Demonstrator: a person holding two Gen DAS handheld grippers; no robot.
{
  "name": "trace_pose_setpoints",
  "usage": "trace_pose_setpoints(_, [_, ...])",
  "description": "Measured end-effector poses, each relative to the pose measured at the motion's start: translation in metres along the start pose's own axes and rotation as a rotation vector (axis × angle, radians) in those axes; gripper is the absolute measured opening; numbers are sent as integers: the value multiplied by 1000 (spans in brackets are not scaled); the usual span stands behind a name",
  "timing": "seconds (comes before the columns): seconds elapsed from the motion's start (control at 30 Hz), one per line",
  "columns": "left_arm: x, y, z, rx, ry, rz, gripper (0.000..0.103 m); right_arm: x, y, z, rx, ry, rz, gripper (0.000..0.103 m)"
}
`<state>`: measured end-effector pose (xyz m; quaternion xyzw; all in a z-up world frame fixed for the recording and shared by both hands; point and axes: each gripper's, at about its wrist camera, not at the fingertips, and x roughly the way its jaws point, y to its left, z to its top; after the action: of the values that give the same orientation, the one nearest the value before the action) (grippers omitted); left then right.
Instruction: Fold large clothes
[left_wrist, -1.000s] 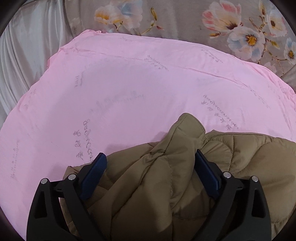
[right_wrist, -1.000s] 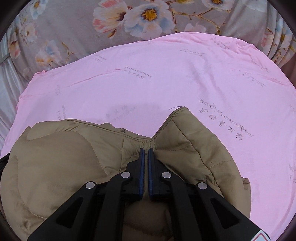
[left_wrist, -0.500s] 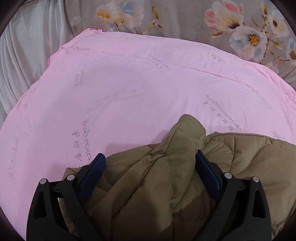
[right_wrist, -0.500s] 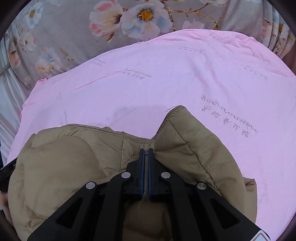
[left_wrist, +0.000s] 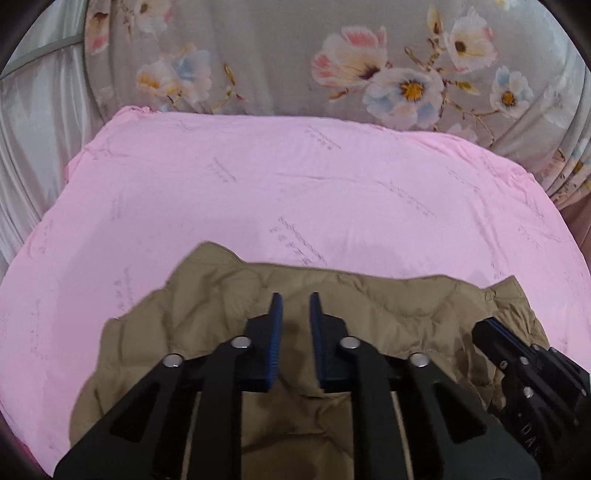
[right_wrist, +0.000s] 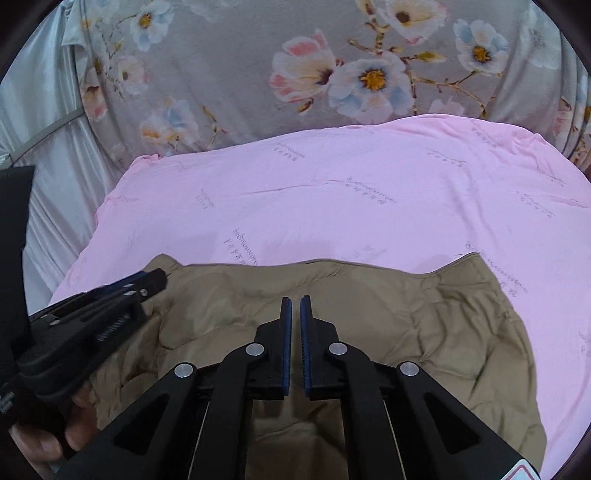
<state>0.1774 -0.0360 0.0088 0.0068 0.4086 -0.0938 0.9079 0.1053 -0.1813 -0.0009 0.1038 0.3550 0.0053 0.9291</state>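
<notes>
An olive-brown quilted jacket (left_wrist: 332, 306) lies spread on a pink sheet (left_wrist: 258, 192) at the near edge; it also shows in the right wrist view (right_wrist: 406, 314). My left gripper (left_wrist: 295, 306) hovers over the jacket's left part, jaws almost closed with a narrow gap, nothing between them. My right gripper (right_wrist: 295, 306) is over the jacket's middle, jaws nearly touching, with nothing visibly clamped. The right gripper shows at the right of the left wrist view (left_wrist: 517, 354), the left gripper at the left of the right wrist view (right_wrist: 110, 299).
The pink sheet (right_wrist: 369, 192) covers a bed. Beyond it lies grey floral bedding (left_wrist: 369, 66). Silvery satin fabric (left_wrist: 33, 110) hangs at the left. A hand (right_wrist: 55, 435) holds the left gripper's handle.
Both grippers have lifted and drawn back. The left jaws went from wide open around a bunched jacket fold to nearly closed. The jacket now lies flatter and wider on the sheet.
</notes>
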Motion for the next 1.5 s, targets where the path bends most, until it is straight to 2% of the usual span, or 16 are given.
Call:
trace_pose_setpoints(0.07, [21,-6,-8,-8,53,-14,0,11,5,-4,-4,23,11,0])
trace_pose_setpoints(0.13, [31,-11,-14,3,55,19,0,23,5,-9,-13,41,0,1])
trace_pose_setpoints(0.47, [62,-11,-28,9,71,37,0,68,-12,-25,42,115,31,0])
trace_pose_setpoints(1.03, [74,-13,-29,-2,56,39,0,79,-20,-30,79,95,48,0])
trace_pose_setpoints(1.1, [71,-12,-27,-1,51,28,0,71,-23,-29,82,62,38,0])
trace_pose_setpoints(1.13, [67,-10,-26,-15,46,8,0,59,-25,-29,91,10,2,0])
trace_pose_setpoints(1.17, [60,-4,-26,-32,41,-12,0,33,-25,-31,93,-86,-58,0])
trace_pose_setpoints(1.23, [30,8,-28,-63,20,-49,0,-10,-18,-38,52,-181,-66,0])
trace_pose_setpoints(1.3, [-5,15,-36,-54,-25,-80,0,-31,-9,-46,3,-153,-23,0])
trace_pose_setpoints(1.37, [-35,18,-50,-24,-52,-94,17,-39,0,-62,-38,-88,26,0])
trace_pose_setpoints(1.4, [-45,18,-57,-18,-52,-100,43,-41,4,-70,-53,-64,40,5])
trace_pose_setpoints(1.43, [-54,20,-67,-21,-56,-115,61,-43,6,-77,-59,-55,41,6])
trace_pose_setpoints(1.5, [-64,21,-85,-37,-71,-146,64,-43,10,-89,-51,-38,64,10])
